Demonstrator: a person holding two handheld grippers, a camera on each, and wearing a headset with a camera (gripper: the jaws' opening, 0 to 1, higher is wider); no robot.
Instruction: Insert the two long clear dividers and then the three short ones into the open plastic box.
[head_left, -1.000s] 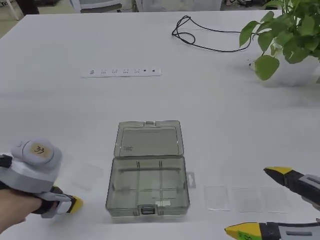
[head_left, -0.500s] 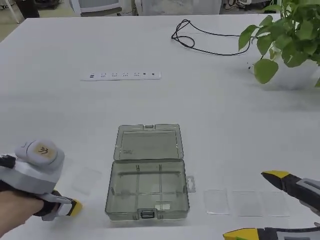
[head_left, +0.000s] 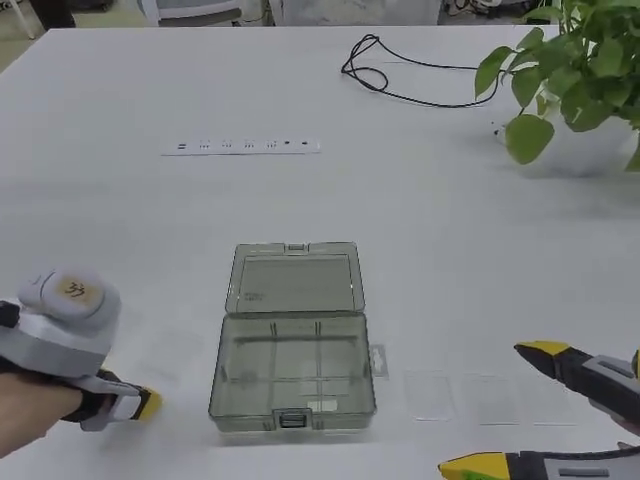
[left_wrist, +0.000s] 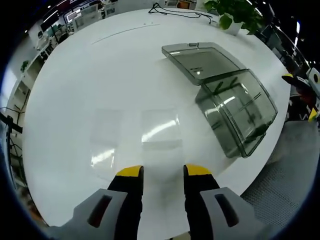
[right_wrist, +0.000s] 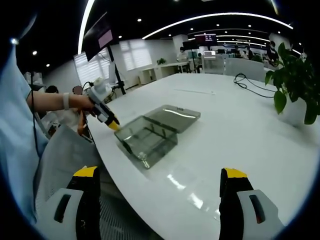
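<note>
Left gripper (left_wrist: 164, 172): jaws parted by a narrow gap, nothing between them. I read the tips as sitting at the front edge of the bench (head_left: 420, 220), toward its left end. A hand (head_left: 35, 410) holds it.

Just ahead of those tips, two clear dividers (left_wrist: 160, 127) lie flat on the bench, side by side and not touching the jaws. They are faint, mostly glare.

Right gripper (right_wrist: 160, 173): jaws spread wide and empty, at the front edge toward the right end.

In the head view a row of three more clear sheets lies flat between this gripper and the box (head_left: 215, 385), apart from both.

The box is smoky and clear, and stands near the front edge at about mid-bench, between the two grippers. Its lid (head_left: 295, 285) is swung fully open and lies flat behind it. Partition lines show inside, but I cannot tell whether they are fitted dividers or moulded ribs.

Farther back:
- a power strip (head_left: 242, 146) left of centre
- a black cable (head_left: 400, 80) looped near the far edge
- a plant (head_left: 570, 70) at the far right
</note>
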